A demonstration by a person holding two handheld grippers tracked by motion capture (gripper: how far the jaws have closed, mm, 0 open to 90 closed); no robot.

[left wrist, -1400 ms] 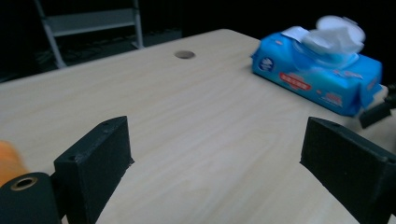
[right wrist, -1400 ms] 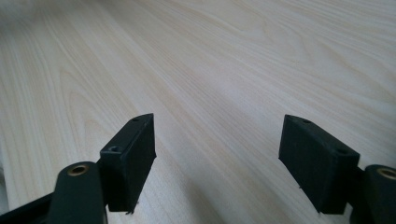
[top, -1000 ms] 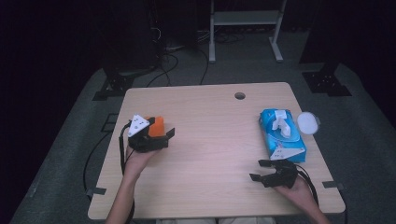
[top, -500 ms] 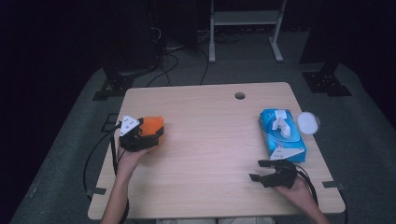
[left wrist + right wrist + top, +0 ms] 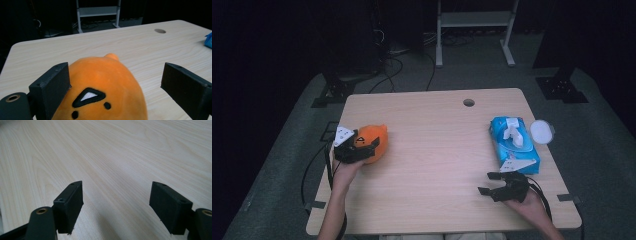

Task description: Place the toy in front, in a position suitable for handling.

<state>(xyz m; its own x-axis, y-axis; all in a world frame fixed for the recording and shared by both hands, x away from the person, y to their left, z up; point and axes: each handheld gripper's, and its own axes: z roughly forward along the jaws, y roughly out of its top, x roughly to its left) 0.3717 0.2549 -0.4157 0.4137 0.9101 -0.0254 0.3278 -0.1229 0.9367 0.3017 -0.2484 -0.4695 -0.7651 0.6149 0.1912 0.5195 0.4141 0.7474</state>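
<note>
At the left edge of the table [image 5: 437, 150], the left gripper [image 5: 362, 146] sits around the orange plush toy [image 5: 374, 141], and from the left gripper view its jaws stand apart, one pad against the toy's side, the other well clear with bare wood showing between. So it's straddling, not squeezing yet. The toy [image 5: 105, 87] lies on the tabletop near that left edge, face towards the camera.

To do this grab well, I'd say centre the toy between the pads first, because right now it sits hard against one jaw; then close gently across the widest part of the soft body, low enough that it can't squirt out upward.

Over on the near right, the right gripper [image 5: 497, 182] rests low over bare wood, jaws wide apart, holding nothing, just in front of the blue wipes pack [image 5: 514, 144].

Count time: one plush toy, one wipes pack, one round white lid [image 5: 542, 131] just beside the pack, two grippers, one table.
</note>
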